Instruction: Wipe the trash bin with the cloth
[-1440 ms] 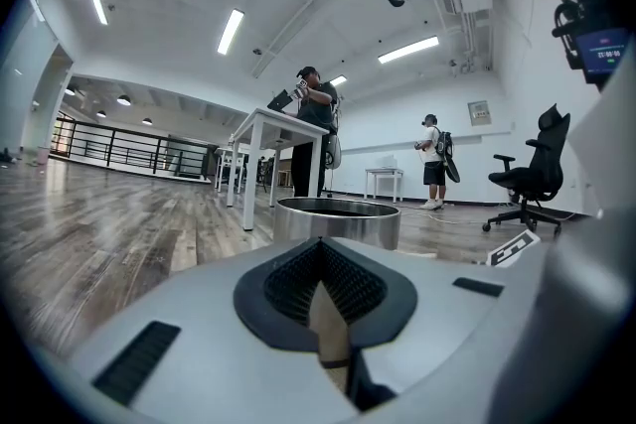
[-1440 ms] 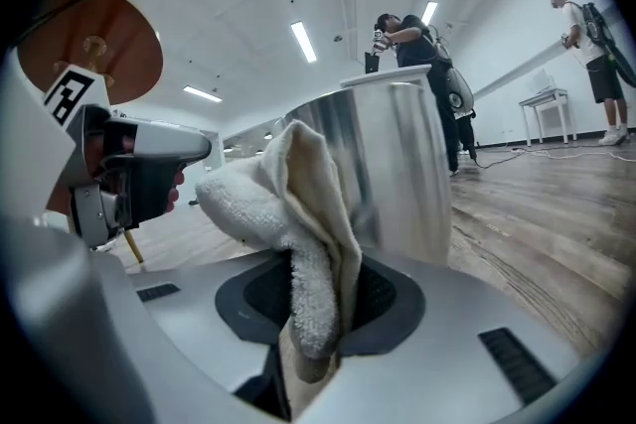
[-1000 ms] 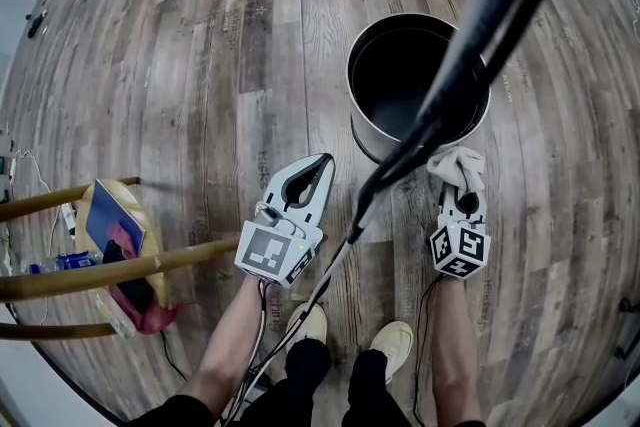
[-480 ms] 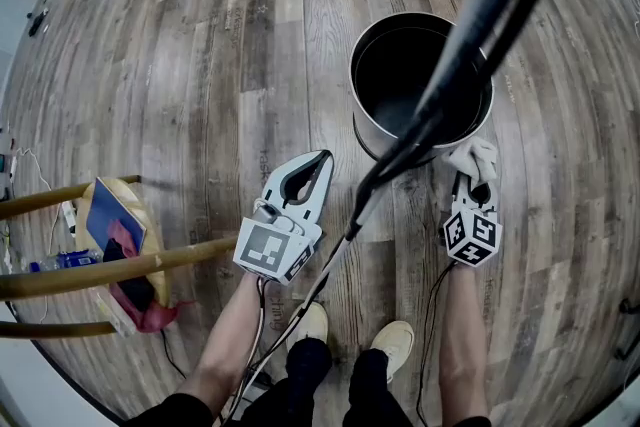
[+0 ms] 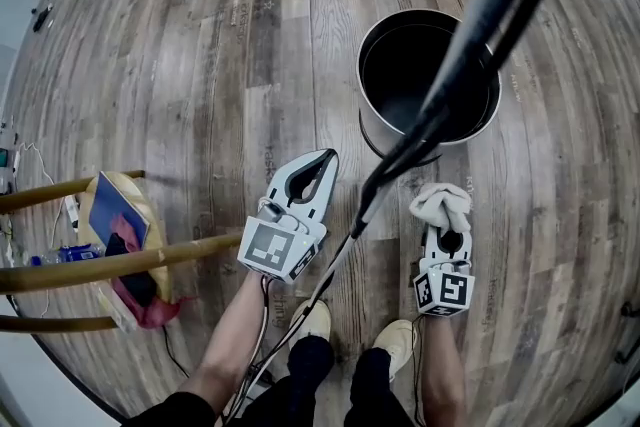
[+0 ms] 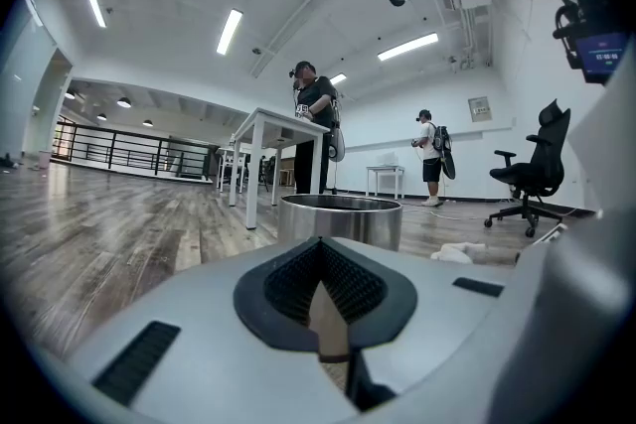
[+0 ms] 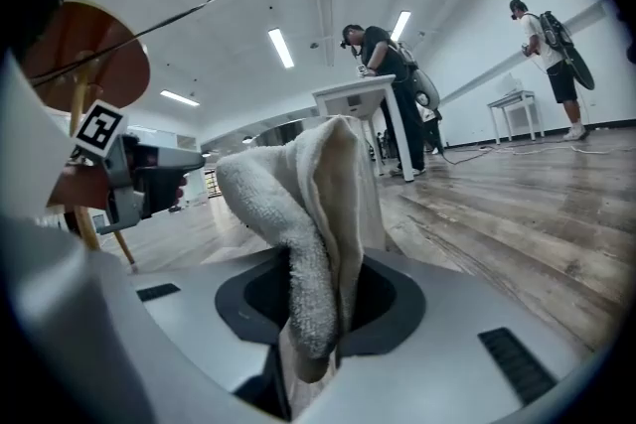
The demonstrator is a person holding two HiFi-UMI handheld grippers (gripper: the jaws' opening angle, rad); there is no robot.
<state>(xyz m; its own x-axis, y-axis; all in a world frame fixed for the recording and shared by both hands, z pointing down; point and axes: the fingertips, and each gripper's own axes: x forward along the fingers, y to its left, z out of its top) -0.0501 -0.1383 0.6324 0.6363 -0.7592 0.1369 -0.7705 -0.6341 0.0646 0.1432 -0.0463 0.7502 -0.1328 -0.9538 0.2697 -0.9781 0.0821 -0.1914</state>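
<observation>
The trash bin (image 5: 372, 130) is a round metal can with a dark inside, standing on the wood floor ahead of me. It also shows in the left gripper view as the bin (image 6: 340, 219). My right gripper (image 5: 441, 227) is shut on a white terry cloth (image 5: 440, 204), a short gap back from the bin's near wall. In the right gripper view the cloth (image 7: 308, 213) stands bunched up out of the jaws and hides the bin. My left gripper (image 5: 322, 161) hangs left of the bin, shut with nothing in it, its tips pointing at the bin.
A wooden stool (image 5: 120, 263) with a blue-and-red bag (image 5: 115, 230) stands at the left. A black cable (image 5: 440, 105) crosses the head view over the bin. My shoes (image 5: 312, 323) are below the grippers. People stand at a white table (image 6: 260, 129) behind the bin, with an office chair (image 6: 527, 176) to the right.
The right gripper with the cloth has pulled back from the bin's near wall toward my feet and slightly left. The left gripper has stayed in place.
</observation>
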